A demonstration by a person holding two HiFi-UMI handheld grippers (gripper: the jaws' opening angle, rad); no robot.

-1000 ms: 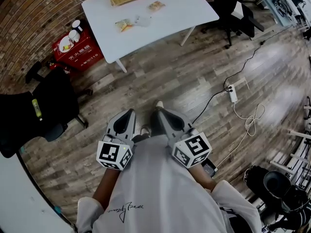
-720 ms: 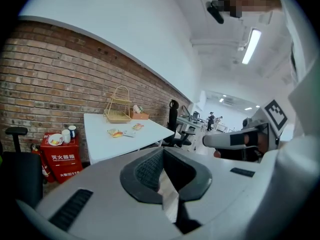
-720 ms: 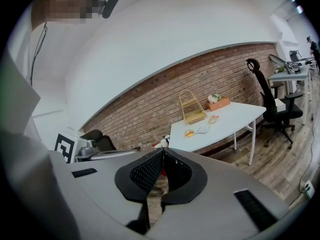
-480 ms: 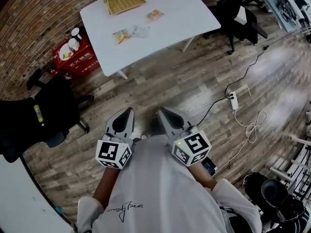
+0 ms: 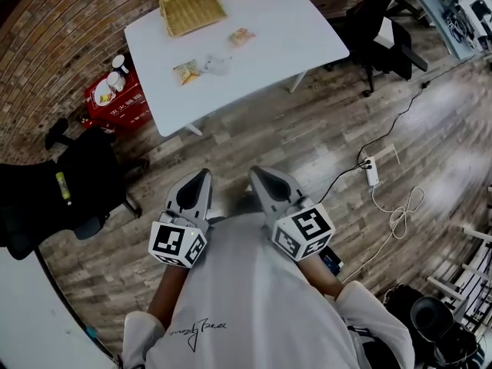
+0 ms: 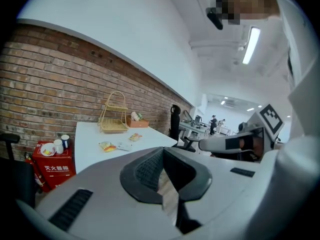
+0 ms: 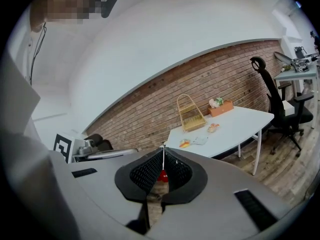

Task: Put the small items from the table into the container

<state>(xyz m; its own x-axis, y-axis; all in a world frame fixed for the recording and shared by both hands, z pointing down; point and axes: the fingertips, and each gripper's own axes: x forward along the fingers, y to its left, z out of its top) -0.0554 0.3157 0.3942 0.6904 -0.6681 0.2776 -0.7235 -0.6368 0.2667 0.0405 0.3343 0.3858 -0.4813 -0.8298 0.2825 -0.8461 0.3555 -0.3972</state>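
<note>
we hold the left gripper [image 5: 204, 177] and right gripper [image 5: 254, 173] close to our body, each with its fingers pressed together on nothing. the small snack packets [image 5: 187, 71] lie on the white rectangular table [image 5: 284, 29] near the yellow wire basket [image 5: 188, 2], well apart from both grippers.

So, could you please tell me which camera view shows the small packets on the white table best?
The head view: it looks down on the table, so all three packets show from above, unobstructed. Both gripper views show them only as small, low shapes seen from the side, near the wire basket.
</note>
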